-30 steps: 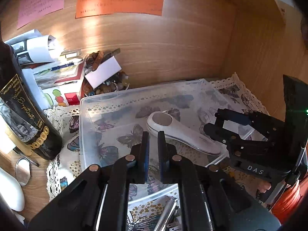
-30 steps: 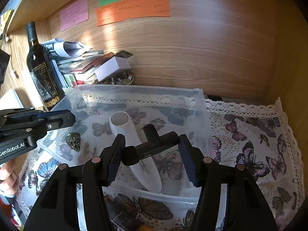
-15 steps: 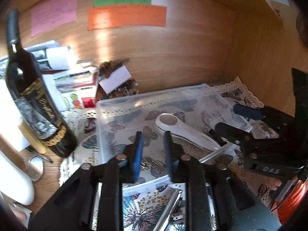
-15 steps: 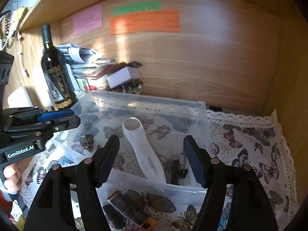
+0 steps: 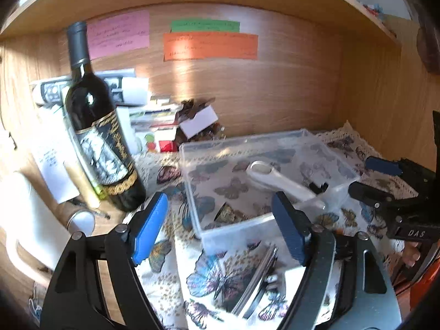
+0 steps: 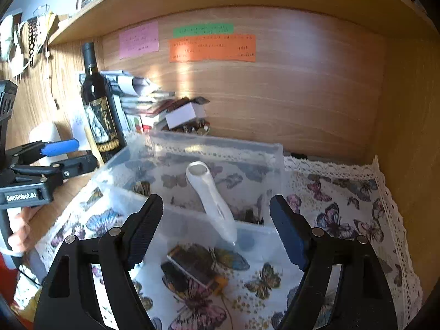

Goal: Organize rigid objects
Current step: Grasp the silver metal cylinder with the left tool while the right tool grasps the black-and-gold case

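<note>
Clear plastic fills my left view: the bin sits on the butterfly cloth with the white wand lying slantwise inside, a small black piece by its thin end and a brownish bit near the front wall. My left gripper hangs over the bin's near corner, jaws released wide and empty. Below them, outside the bin, lies a flat metal thing on the cloth, too blurred to name. A bottle stands to the left, close enough to knock. From my right view, the right gripper is likewise spread and holding nothing, poised at the bin's front rim. On the cloth just under it lie a dark rectangular block and a darker piece beside it, both apart from the bin wall. My left gripper shows at the far left. I judge the next job is one of these loose things. To do it well I should drop straight down, set my pads across the block's narrow sides, clench firmly before lifting, clear the rim, and let go low so nothing bounces against the wand.
</note>
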Available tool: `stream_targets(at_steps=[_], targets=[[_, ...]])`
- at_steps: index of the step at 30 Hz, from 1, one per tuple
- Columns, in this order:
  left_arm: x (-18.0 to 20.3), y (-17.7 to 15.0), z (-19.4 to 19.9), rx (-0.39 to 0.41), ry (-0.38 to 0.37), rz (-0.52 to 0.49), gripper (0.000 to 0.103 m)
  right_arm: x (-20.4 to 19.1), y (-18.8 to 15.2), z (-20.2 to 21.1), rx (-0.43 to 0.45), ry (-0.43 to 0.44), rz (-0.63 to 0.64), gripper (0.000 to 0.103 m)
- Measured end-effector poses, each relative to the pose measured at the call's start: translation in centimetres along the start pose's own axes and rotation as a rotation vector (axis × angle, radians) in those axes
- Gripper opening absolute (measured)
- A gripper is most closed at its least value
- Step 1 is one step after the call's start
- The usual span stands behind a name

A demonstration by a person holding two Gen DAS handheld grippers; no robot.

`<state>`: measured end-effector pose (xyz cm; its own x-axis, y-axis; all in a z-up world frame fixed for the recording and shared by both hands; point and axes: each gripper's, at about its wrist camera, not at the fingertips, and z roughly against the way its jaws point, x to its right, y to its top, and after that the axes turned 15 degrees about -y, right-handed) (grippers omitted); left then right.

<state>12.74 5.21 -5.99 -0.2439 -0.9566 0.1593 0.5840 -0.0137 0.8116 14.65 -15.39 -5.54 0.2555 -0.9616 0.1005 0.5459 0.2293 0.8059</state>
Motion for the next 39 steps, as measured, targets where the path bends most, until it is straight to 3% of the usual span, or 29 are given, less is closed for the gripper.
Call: stream_targets(at_steps=[8, 12, 16, 18, 28, 32, 39], targets=[[-0.7, -3.7, -1.4, -0.105, 0.005, 0.026, 0.078, -0.2, -3.4, -1.9, -0.129, 0.030, 0.007, 0.077], [-1.0, -5.4, -2.3, -0.174, -0.031, 0.048, 0.077, -0.4, -4.9, -3.1, -0.205, 0.037, 0.042, 0.064], [-1.0, -6.9, -3.2, -0.241, -0.075, 0.060, 0.064, -0.4, -5.5, -3.8, -0.252, 0.063, 0.062, 0.055], [-0.6, -7.3, -3.5, -0.261, -0.077, 0.044, 0.063, -0.5, -5.6, -4.1, -0.264, 0.065, 0.066, 0.051], [2.1, -8.2, -5.3, -0.362, -0.114, -0.048, 0.061, -2.1, -5.5, -5.1, -0.282, 0.094, 0.162, 0.050], [3.0, -7.9, -6.1, -0.375, -0.117, -0.080, 0.053, -1.9, -5.3, -5.8, -0.301, 0.124, 0.157, 0.044], [3.7, -7.8, -6.6, -0.367, -0.155, -0.089, 0.026, -1.9, -5.4, -6.1, -0.321, 0.148, 0.137, 0.035]])
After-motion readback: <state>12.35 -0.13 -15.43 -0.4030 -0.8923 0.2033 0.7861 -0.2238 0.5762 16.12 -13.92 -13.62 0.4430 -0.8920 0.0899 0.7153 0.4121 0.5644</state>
